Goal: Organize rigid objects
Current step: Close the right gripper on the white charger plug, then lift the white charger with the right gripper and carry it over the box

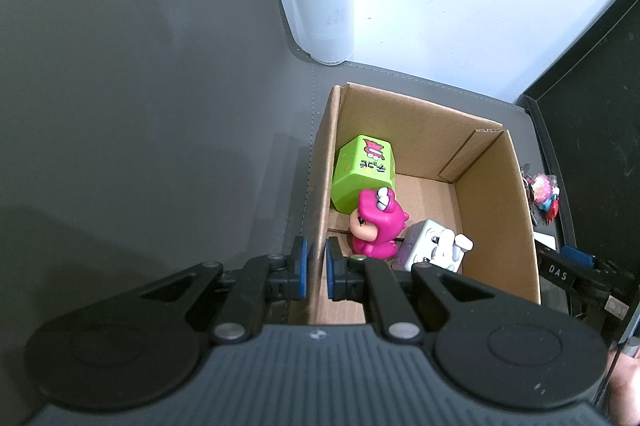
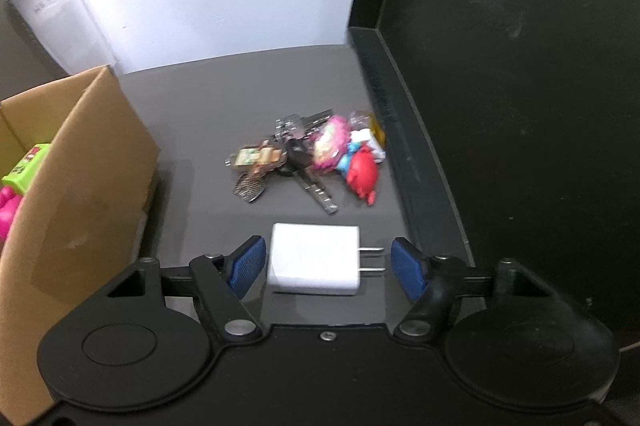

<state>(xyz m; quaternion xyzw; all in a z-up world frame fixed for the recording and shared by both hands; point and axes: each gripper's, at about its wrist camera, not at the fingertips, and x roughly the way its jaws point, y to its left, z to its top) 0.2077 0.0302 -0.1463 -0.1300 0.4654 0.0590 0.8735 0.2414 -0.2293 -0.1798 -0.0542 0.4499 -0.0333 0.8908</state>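
The right gripper (image 2: 325, 264) straddles a white charger plug (image 2: 314, 260) on the grey tabletop (image 2: 200, 145), its blue pads (image 2: 248, 266) apart from it. Beyond lies a cluttered key bunch (image 2: 312, 157). A cardboard box (image 2: 80, 185) stands left.

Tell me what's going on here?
A person is sorting small items into a cardboard box. The left tongs are clamped on the box's near wall. The right tongs straddle a white charger on the mat, pads not touching it. The bunch of keys lies beyond; three toys are already boxed.
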